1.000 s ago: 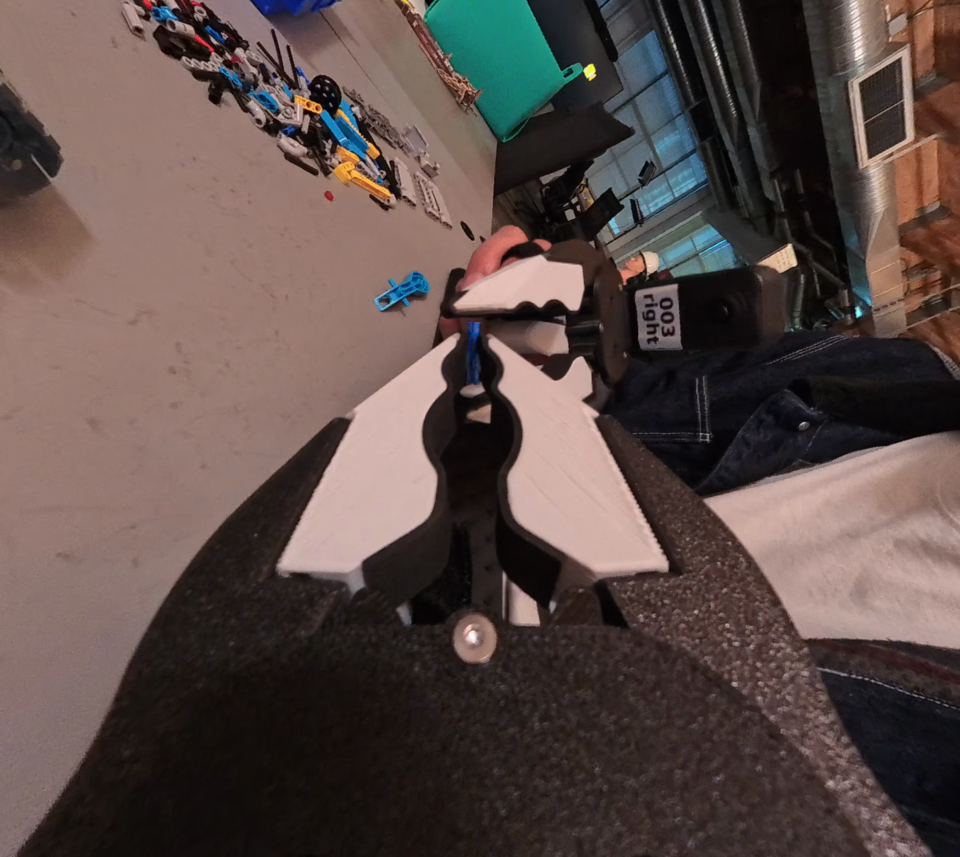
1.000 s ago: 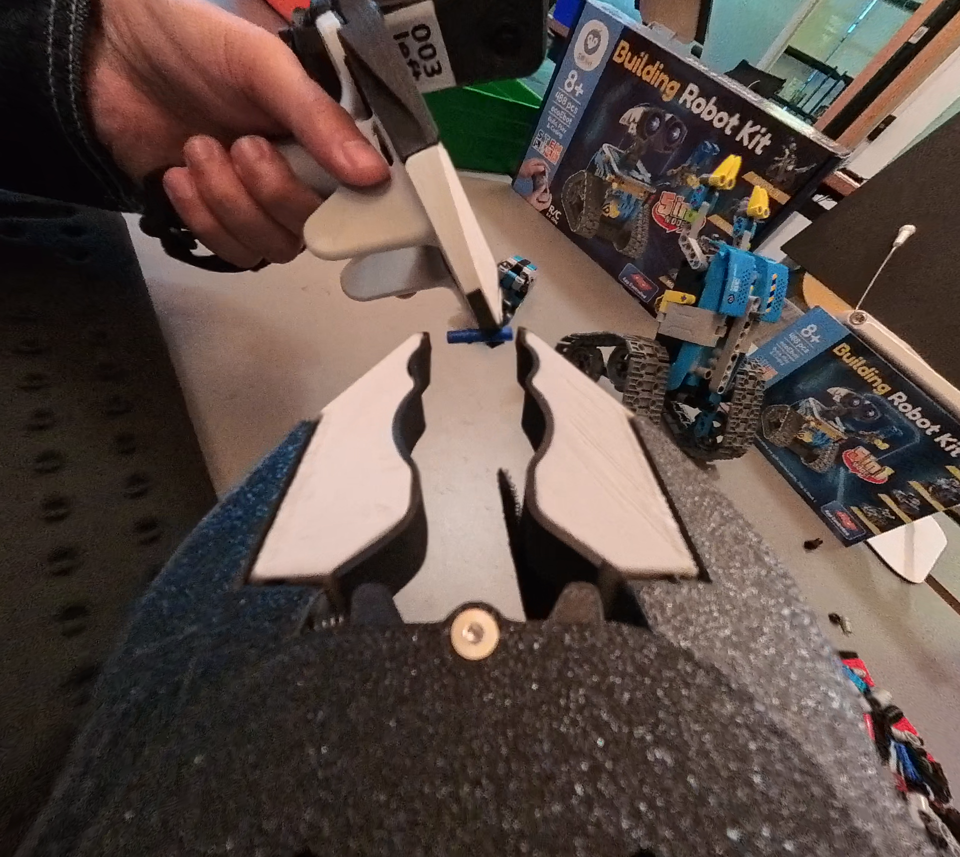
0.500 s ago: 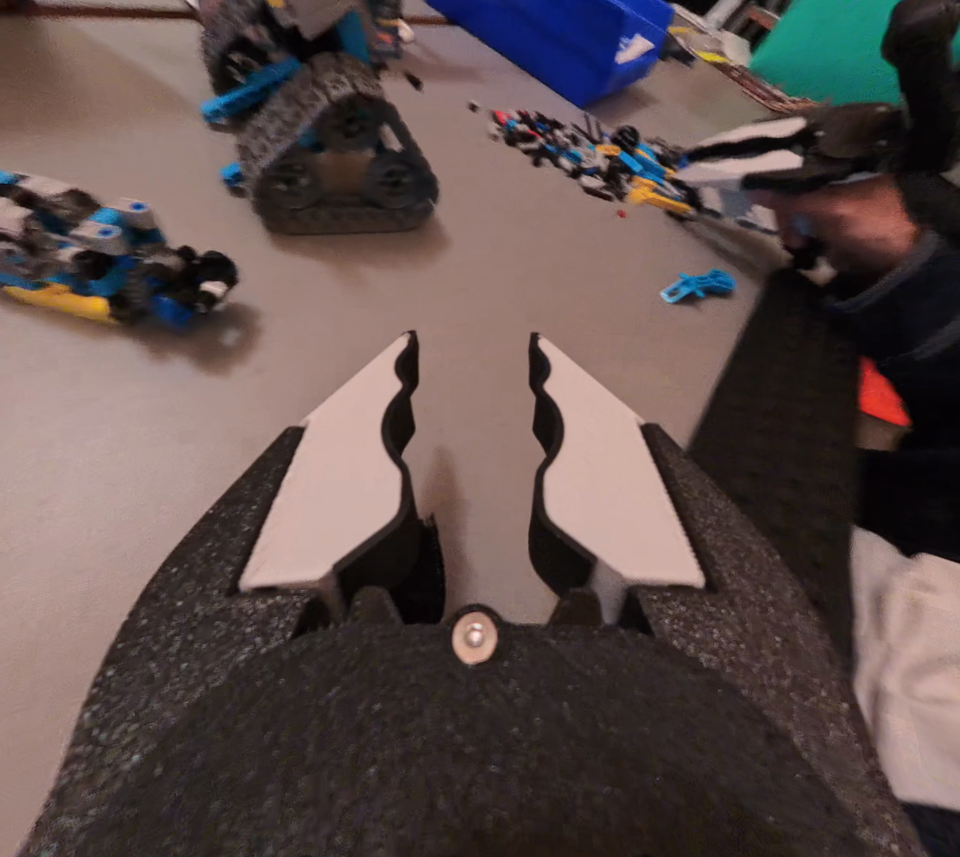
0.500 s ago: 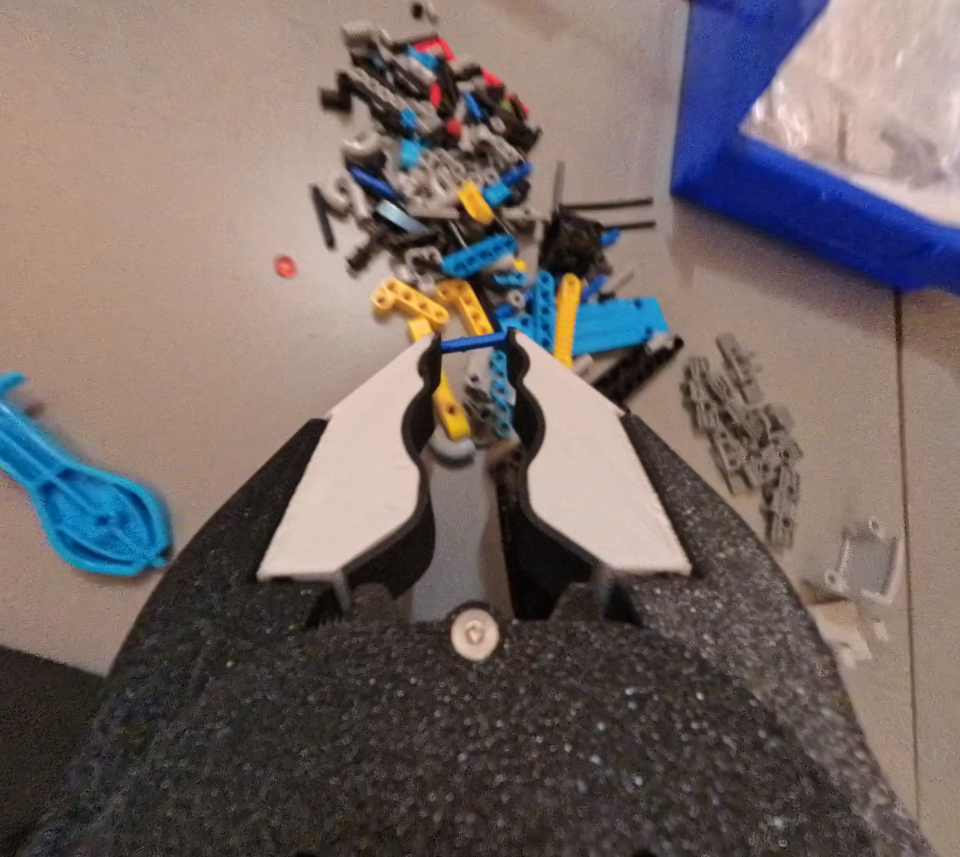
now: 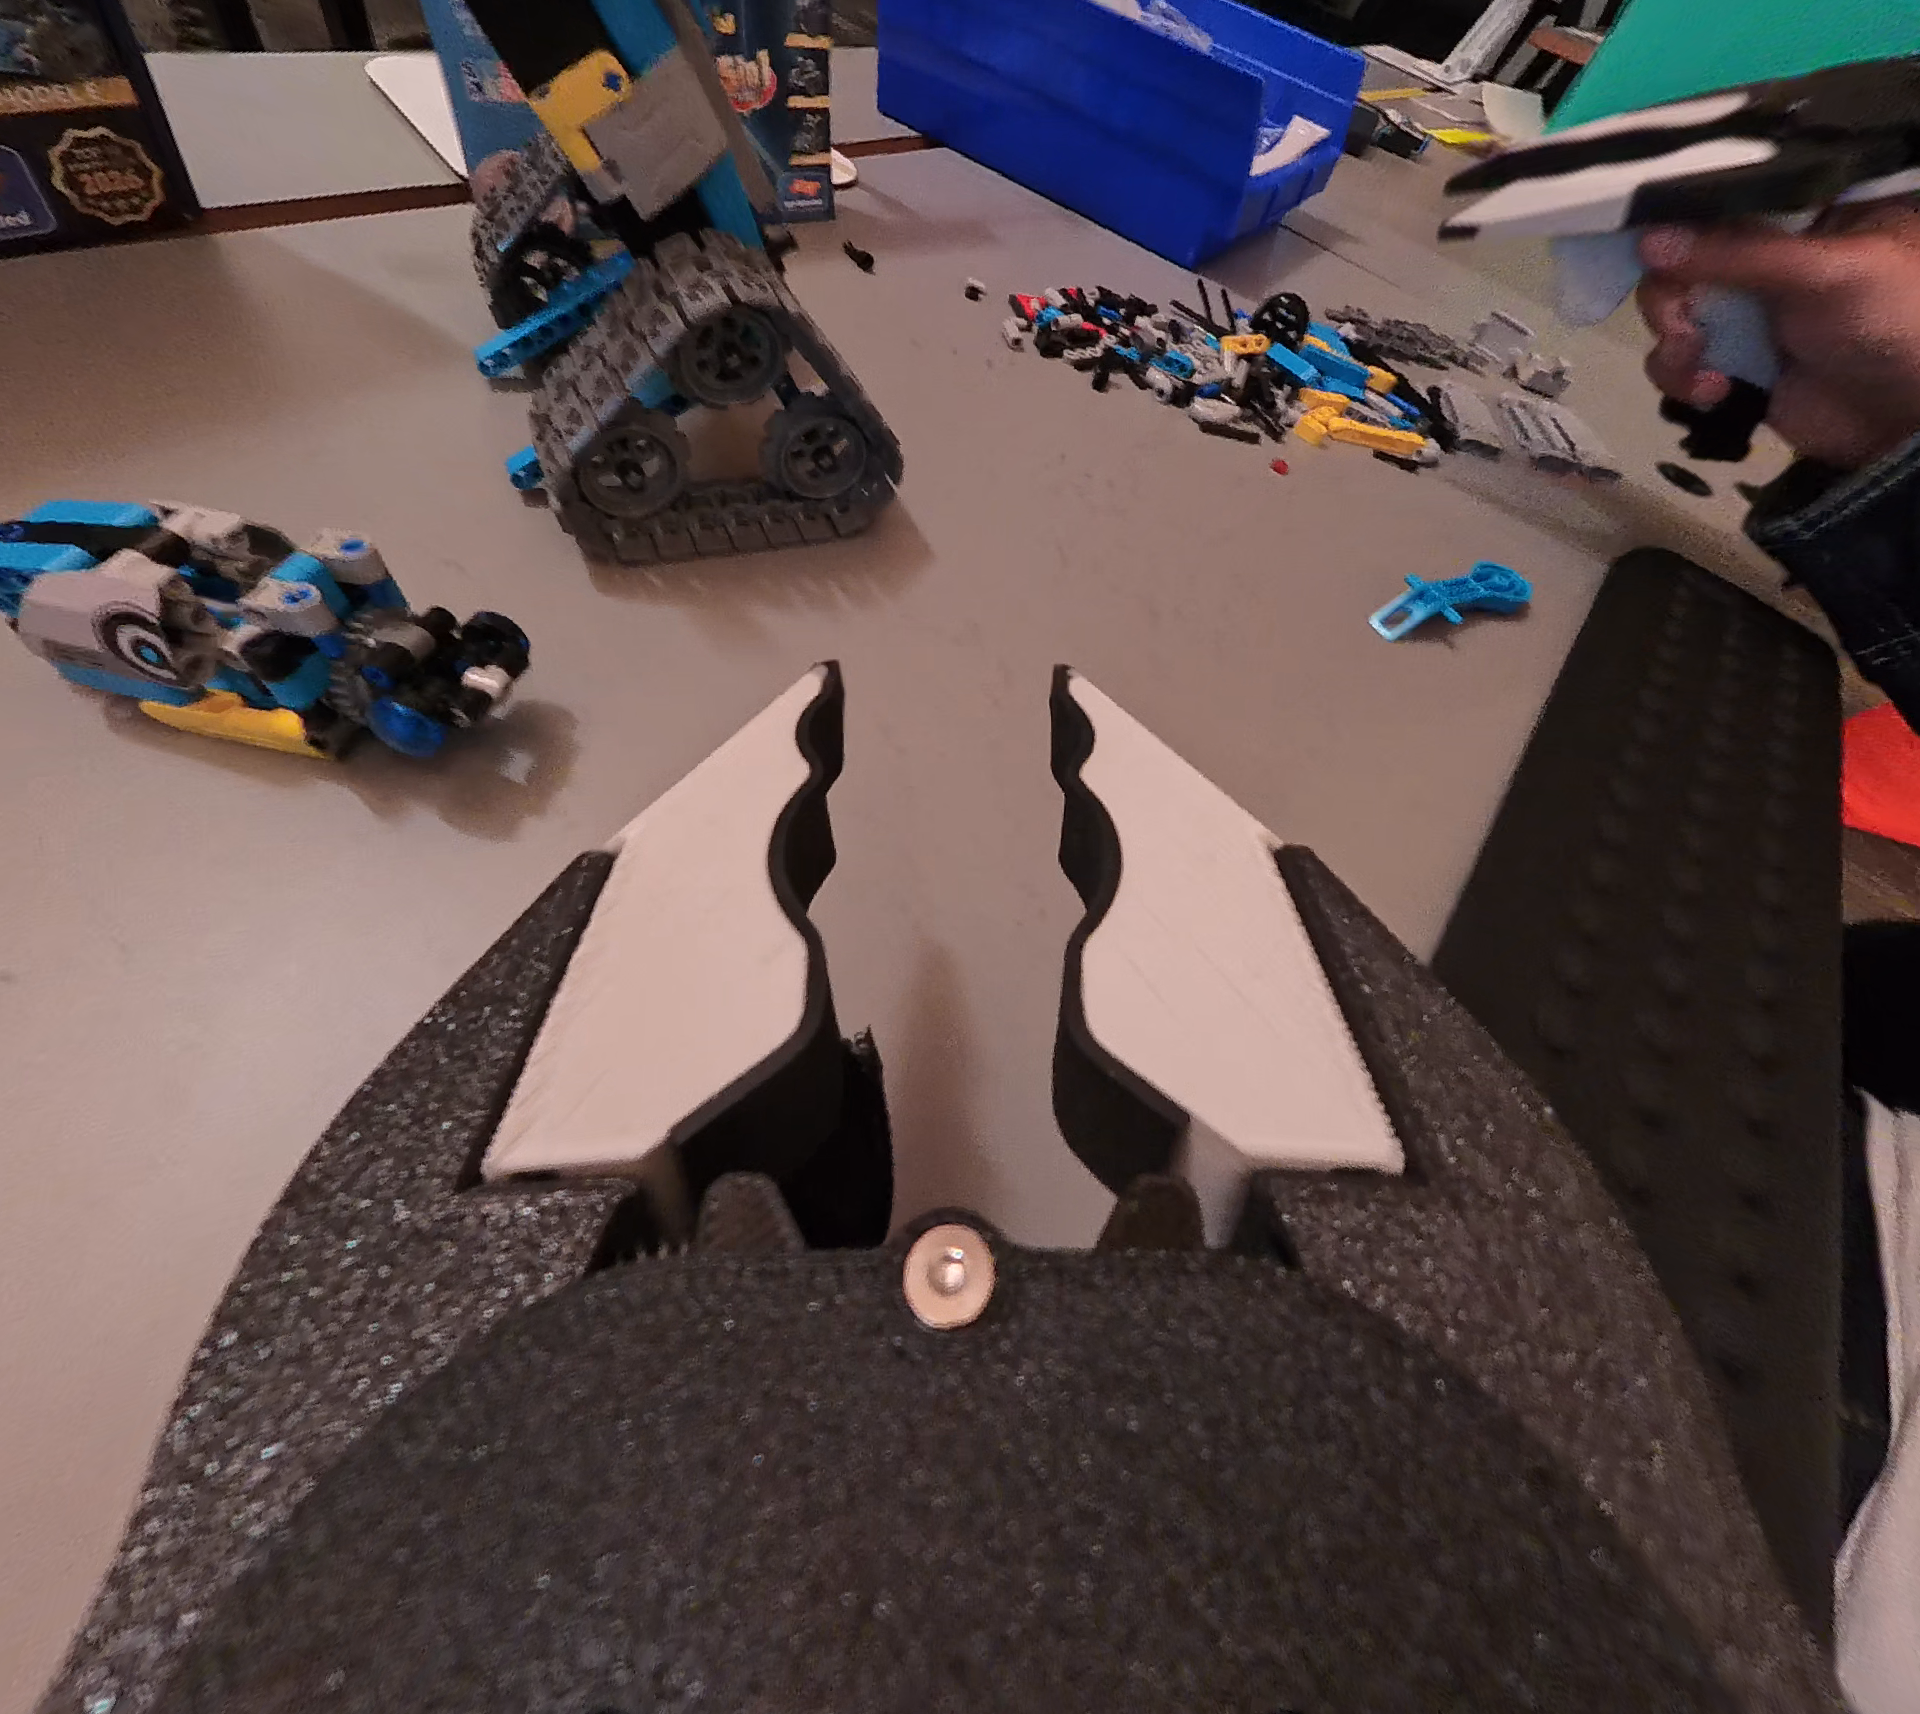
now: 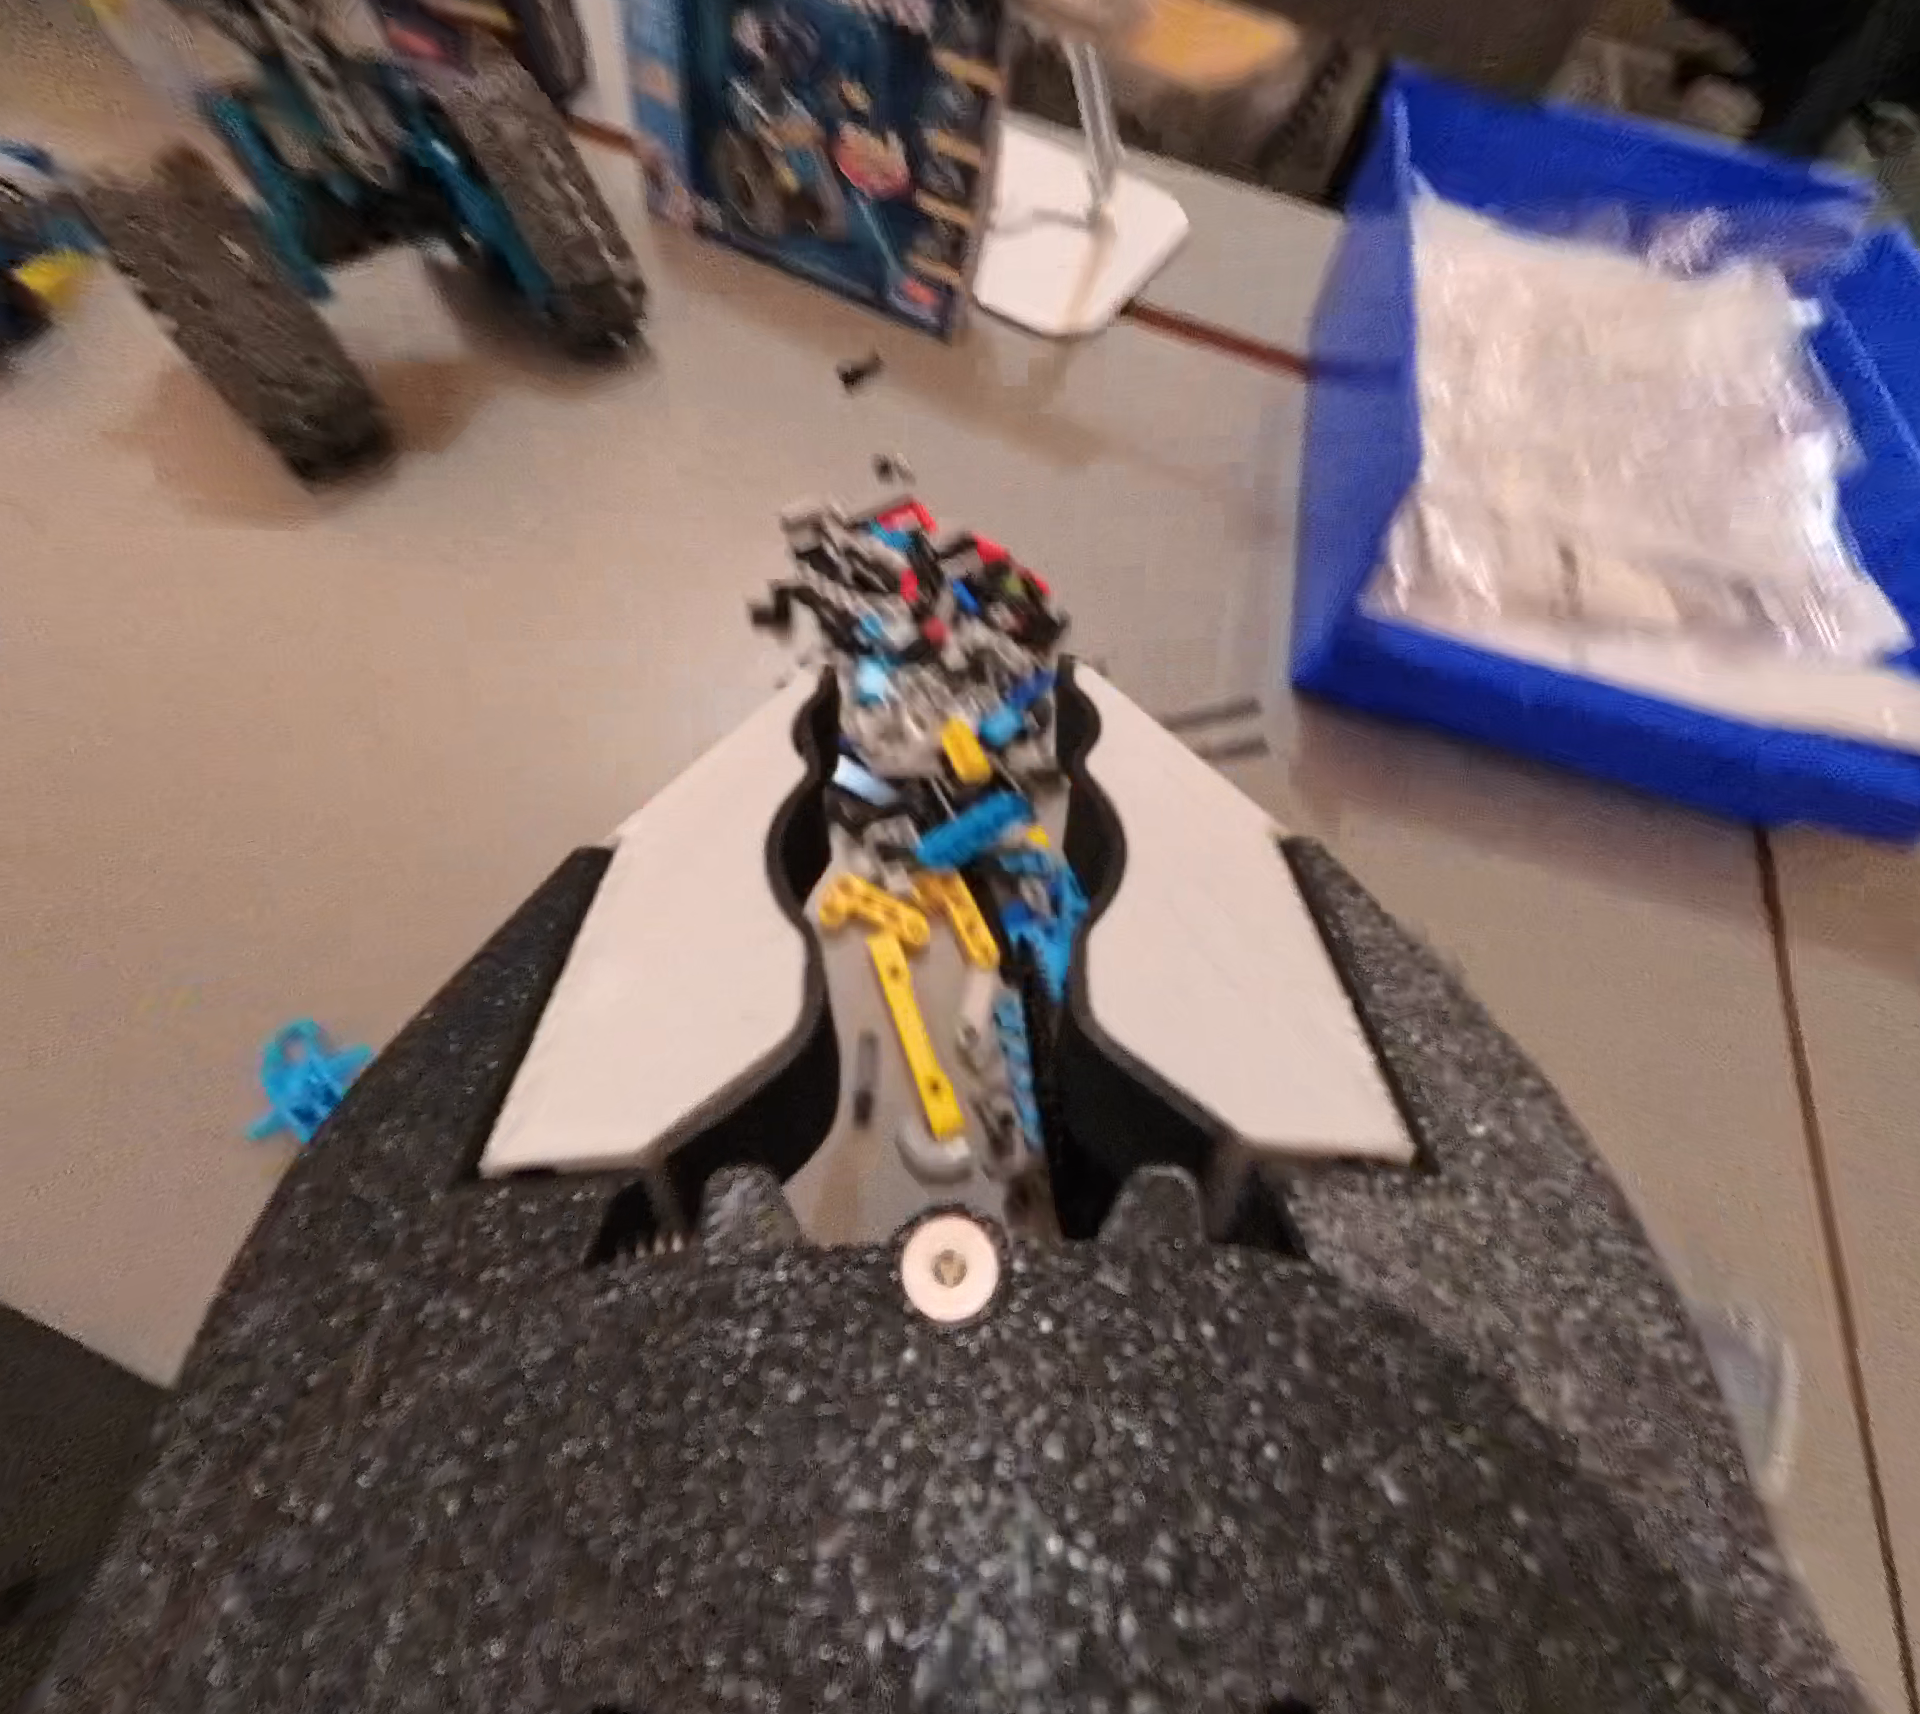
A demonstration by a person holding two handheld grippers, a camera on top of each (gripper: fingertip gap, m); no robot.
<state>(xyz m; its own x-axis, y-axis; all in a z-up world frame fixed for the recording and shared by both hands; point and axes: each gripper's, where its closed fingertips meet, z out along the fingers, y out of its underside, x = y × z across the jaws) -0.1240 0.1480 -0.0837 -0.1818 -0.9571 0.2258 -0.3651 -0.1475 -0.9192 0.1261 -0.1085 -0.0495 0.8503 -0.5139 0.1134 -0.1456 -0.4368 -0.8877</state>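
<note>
Hovering apart-jawed, empty left gripper (image 5: 943, 698) over grey bench (image 5: 1091, 542), right gripper (image 6: 943, 708) gaping above heap of small multicoloured plastic building pieces (image 6: 914, 615)

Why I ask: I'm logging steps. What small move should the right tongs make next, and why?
Probably lower the right tongs a little toward the parts pile. Their jaws stand apart right over it with nothing visibly held, though that view is blurred. The left tongs are open and far from the pile.
</note>
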